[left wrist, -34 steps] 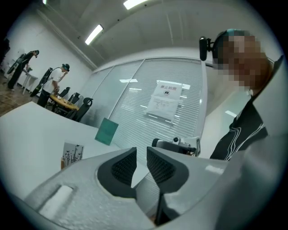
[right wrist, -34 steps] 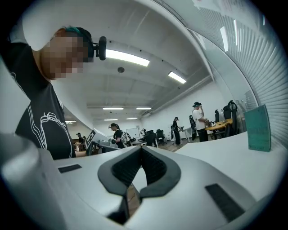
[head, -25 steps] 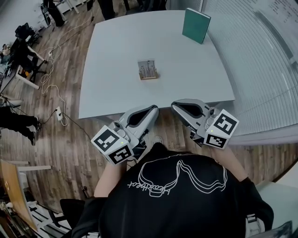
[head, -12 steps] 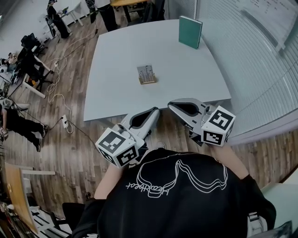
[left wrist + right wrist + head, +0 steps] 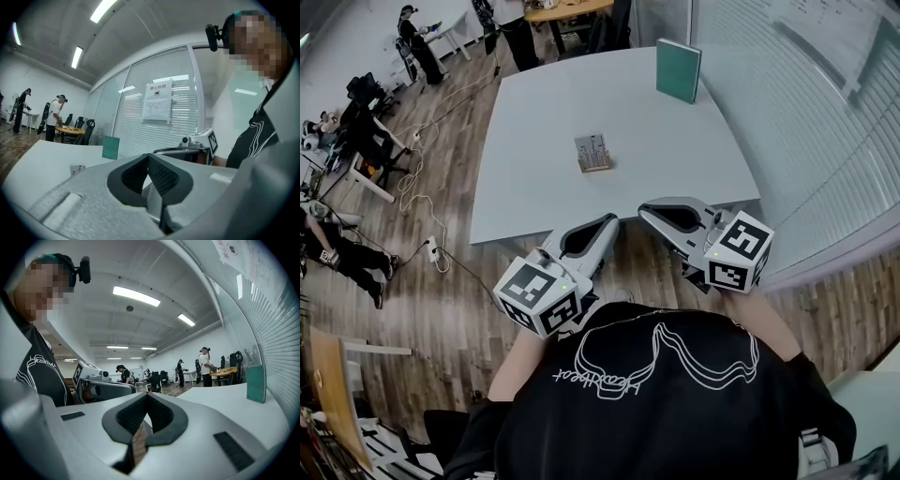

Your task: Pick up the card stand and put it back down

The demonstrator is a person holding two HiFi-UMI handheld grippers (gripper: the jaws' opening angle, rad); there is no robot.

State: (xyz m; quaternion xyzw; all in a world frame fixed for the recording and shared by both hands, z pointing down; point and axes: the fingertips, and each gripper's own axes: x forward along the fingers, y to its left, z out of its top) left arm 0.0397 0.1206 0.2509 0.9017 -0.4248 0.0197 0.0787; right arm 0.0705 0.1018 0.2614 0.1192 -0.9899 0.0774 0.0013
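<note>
I hold my left gripper point(image 5: 607, 225) and right gripper point(image 5: 649, 212) side by side off the table's point(image 5: 694, 159) near edge, a ready pose, I judge; both are clenched on nothing (pads meet in each gripper view); the card stand point(image 5: 594, 153) stands mid-table, well apart from both, not yet lifted.

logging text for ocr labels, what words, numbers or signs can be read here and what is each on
"禁止拍照", as far as it can be made out: red heading on the paper sign on the blinds; the print under it is too small.
Cursive line on the black shirt: upside down, not surely legible.
card stand: print too small to read.
green book: no text shows.
</note>
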